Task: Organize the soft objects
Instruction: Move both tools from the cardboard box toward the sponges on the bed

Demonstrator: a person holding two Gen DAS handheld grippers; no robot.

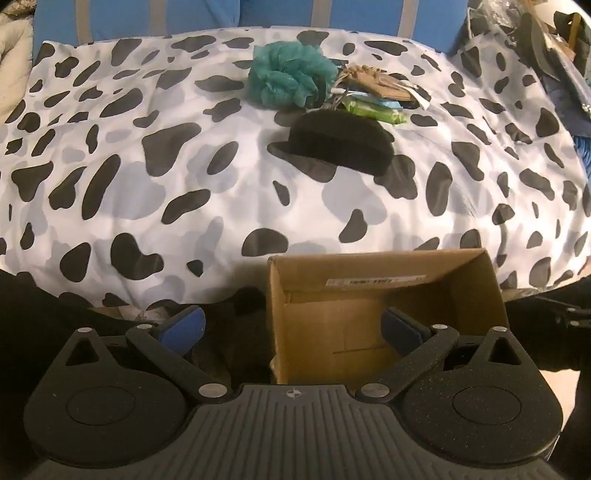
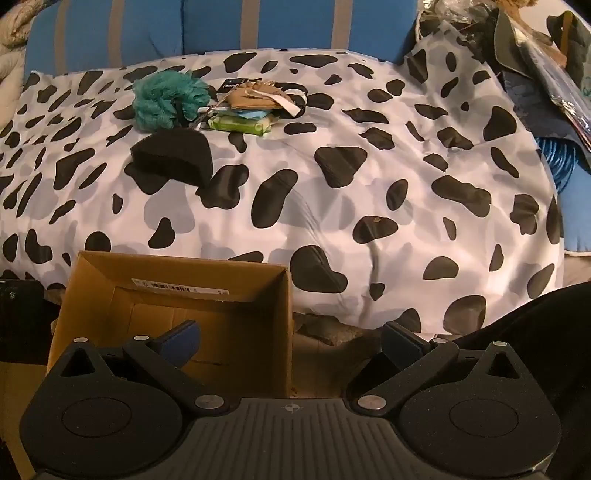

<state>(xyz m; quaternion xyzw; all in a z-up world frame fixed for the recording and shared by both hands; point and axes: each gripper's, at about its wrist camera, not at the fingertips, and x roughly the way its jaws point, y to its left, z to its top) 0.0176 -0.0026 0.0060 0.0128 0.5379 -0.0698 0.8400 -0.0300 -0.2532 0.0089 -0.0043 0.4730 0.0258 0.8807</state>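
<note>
A teal mesh bath pouf [image 1: 288, 75] [image 2: 166, 98] lies far back on a cow-print bedspread [image 1: 184, 177] [image 2: 369, 177]. In front of it rests a black knitted hat [image 1: 341, 142] [image 2: 173, 157]. Beside them lie a green packet [image 1: 373, 110] [image 2: 242, 123] and a tan fabric item with a white tag [image 1: 380, 83] [image 2: 258, 98]. An open, empty cardboard box [image 1: 384, 295] [image 2: 177, 306] stands at the bed's near edge. My left gripper [image 1: 293, 326] is open over the box's left wall. My right gripper [image 2: 291, 338] is open over the box's right wall.
A blue striped cushion [image 1: 221, 14] [image 2: 221, 26] runs along the back. Dark clutter and bags [image 1: 546, 48] [image 2: 535, 66] pile at the far right, with a blue coiled item [image 2: 557, 158] below. Pale quilted fabric [image 1: 11, 55] shows at the far left.
</note>
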